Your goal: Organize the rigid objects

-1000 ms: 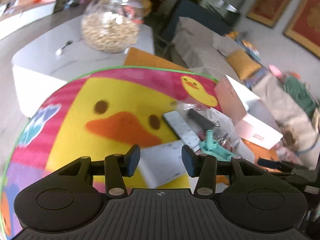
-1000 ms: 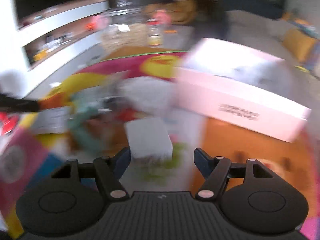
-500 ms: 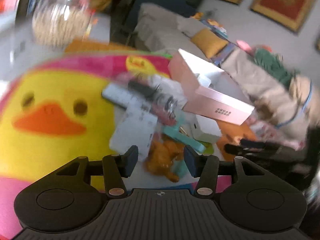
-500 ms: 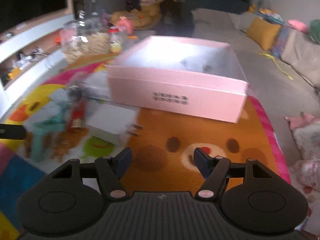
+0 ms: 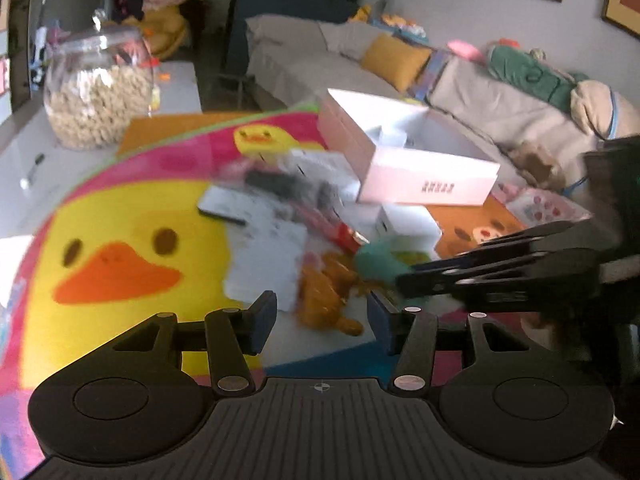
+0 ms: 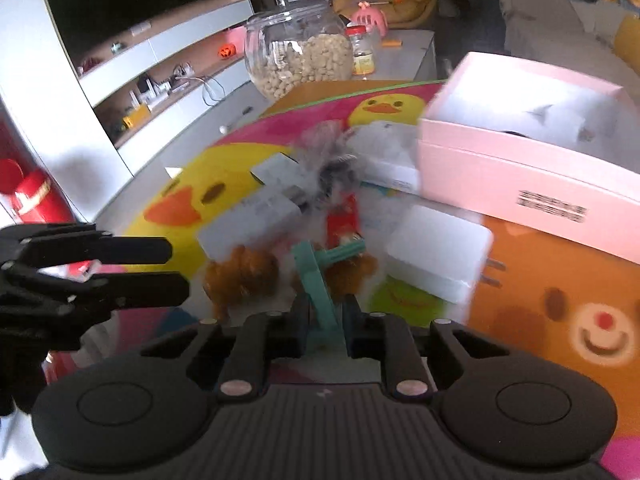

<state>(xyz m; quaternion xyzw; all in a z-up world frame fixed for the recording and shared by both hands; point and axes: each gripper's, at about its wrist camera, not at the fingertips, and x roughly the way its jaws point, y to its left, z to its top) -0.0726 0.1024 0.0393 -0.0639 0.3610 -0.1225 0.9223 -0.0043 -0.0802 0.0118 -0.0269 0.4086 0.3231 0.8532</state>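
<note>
A pile of small objects lies on a colourful duck play mat (image 5: 120, 216): a teal plastic piece (image 6: 320, 268), a white charger block (image 6: 438, 258), a red packet (image 6: 344, 220), white boxes (image 6: 248, 228) and a brown plush (image 5: 326, 296). An open pink box (image 6: 520, 176) stands behind them. My right gripper (image 6: 326, 320) is shut on the teal piece's stem. My left gripper (image 5: 320, 316) is open and empty above the plush. The right gripper also shows in the left wrist view (image 5: 404, 284).
A glass jar of nuts (image 5: 98, 96) stands on a white low table (image 5: 40, 152) at the back left. A sofa with cushions (image 5: 400, 64) runs along the back right. A TV shelf (image 6: 160, 60) is at the left.
My right gripper swung back left from the orange mat area and closed on the teal piece. My left gripper shifted slightly and stays open; the right gripper now reaches into its view.
</note>
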